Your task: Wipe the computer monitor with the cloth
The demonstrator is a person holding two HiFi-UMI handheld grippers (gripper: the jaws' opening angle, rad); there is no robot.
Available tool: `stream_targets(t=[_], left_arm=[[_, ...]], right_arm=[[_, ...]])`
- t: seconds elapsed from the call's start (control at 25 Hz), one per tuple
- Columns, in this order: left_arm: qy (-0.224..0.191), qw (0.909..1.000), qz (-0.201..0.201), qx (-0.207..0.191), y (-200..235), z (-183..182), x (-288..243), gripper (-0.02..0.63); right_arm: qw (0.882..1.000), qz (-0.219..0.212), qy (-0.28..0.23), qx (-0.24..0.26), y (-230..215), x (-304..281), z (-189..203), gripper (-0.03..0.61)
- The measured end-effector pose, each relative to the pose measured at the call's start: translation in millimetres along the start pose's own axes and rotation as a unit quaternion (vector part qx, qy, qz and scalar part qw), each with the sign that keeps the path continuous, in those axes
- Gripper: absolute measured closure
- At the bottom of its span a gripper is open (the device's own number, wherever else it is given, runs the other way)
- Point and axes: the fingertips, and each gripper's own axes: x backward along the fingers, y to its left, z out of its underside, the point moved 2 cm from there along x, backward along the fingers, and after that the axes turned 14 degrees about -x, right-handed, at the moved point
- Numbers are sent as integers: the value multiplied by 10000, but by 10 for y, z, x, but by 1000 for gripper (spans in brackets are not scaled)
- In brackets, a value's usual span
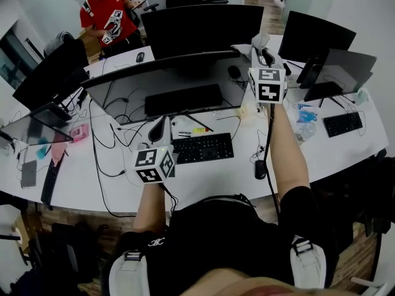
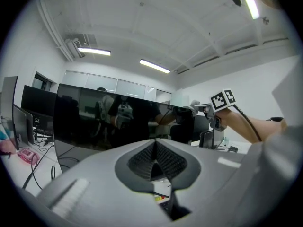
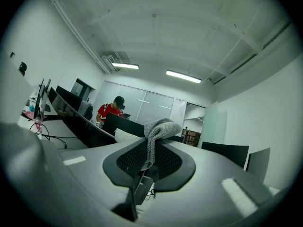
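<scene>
The wide curved monitor (image 1: 179, 82) stands on the white desk (image 1: 210, 177), its dark screen (image 2: 109, 122) facing me. My right gripper (image 1: 262, 53) is up at the monitor's top right corner, shut on a grey knitted cloth (image 1: 258, 42). In the right gripper view the cloth (image 3: 158, 131) hangs over the jaws of that gripper (image 3: 149, 150), with the monitor's edge (image 3: 80, 126) to the left. My left gripper (image 1: 158, 129) hovers low in front of the screen, left of centre. Its jaws (image 2: 155, 150) are shut with nothing between them. The left gripper view shows the right gripper (image 2: 222, 100) at the screen's right end.
A black keyboard (image 1: 202, 148) and a mouse (image 1: 260, 169) lie in front of the monitor, with loose cables (image 1: 102, 140) to the left. More monitors (image 1: 200, 29) (image 1: 315, 36) stand behind. A person in red (image 1: 108, 14) stands at the far left. Another keyboard (image 1: 343, 123) is at right.
</scene>
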Motion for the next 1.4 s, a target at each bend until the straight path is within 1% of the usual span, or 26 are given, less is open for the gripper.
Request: stream_targets(t=[0.2, 0.36, 0.52, 0.76, 0.84, 0.96, 1.08, 1.4], left_arm=[[45, 10000, -46, -51, -46, 8, -20, 563], [28, 9999, -46, -142, -95, -16, 9, 563], [3, 9998, -76, -175, -100, -66, 16, 563], [62, 9997, -64, -229, -131, -47, -5, 563], [-12, 9997, -75, -212, -130, -61, -7, 563], [-86, 9997, -92, -202, -134, -73, -6, 563], [-51, 9998, -89, -191, -144, -46, -32, 563], [90, 9997, -170, -131, -125, 65, -61, 563]], right_arm=[[9999, 76, 74, -105, -185, 6, 98, 546], [9994, -139, 102, -316, -218, 7, 259, 546], [9984, -283, 240, -435, -204, 6, 422, 546], [9977, -446, 340, -383, -144, 27, 698, 546], [9976, -468, 378, -344, -135, 25, 775, 546], [9965, -519, 495, -441, -122, 20, 892, 546], [9956, -528, 613, -466, -125, 18, 1004, 546], [9936, -645, 888, -282, -109, -20, 1356, 546]])
